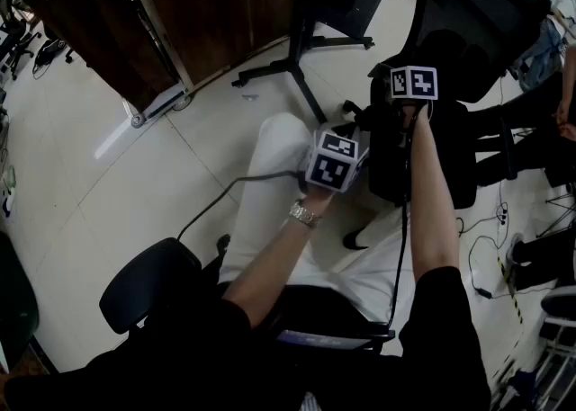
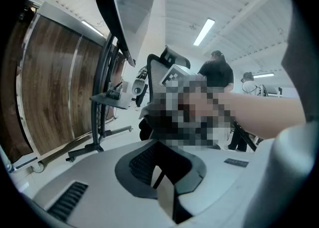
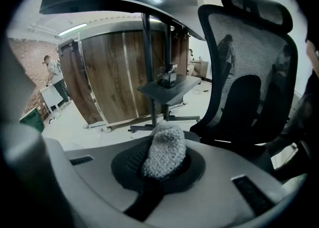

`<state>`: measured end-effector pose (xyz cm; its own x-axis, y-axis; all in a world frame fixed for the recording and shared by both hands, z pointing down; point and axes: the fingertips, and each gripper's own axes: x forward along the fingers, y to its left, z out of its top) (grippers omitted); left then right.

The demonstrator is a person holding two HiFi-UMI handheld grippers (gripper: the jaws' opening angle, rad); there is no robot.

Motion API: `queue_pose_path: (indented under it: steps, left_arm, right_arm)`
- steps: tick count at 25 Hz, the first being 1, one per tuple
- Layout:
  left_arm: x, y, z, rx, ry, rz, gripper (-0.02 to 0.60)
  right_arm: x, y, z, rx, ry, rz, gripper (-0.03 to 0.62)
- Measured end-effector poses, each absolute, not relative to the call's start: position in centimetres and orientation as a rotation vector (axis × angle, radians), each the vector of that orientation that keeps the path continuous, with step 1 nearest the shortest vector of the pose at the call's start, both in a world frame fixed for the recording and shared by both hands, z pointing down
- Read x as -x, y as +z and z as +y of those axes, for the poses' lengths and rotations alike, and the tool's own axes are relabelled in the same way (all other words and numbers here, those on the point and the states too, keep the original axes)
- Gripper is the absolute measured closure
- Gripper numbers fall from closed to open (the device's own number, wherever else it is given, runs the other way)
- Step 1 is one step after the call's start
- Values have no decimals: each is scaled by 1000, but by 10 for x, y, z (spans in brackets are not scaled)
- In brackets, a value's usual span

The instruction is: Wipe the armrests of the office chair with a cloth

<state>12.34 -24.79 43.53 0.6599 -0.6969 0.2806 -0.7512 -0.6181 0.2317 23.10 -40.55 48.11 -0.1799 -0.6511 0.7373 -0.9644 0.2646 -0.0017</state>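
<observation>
just ahead and to the right of the right tool (image 3: pixel 162 164) stands the office chair (image 3: pixel 249 82), its mesh back towards the tool. this tool's jaws are clamped on a grey knitted cloth (image 3: pixel 165 147), which bunches up between them. the left tool (image 2: pixel 164 192) looks closed and empty, though its jaws show poorly.

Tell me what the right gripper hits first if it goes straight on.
Probably the office chair, close ahead beyond the cloth the right gripper holds; depth is unclear, and the stand table lies farther off.
</observation>
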Motion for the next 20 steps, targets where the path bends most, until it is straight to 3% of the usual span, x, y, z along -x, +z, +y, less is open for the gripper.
queue_pose_path:
  steps: [20]
  left_arm:
    - [-129,428,-238,-2588,236,-1148,588]
  right_arm:
    - [-169,482,-245,-868,565,-2101,566]
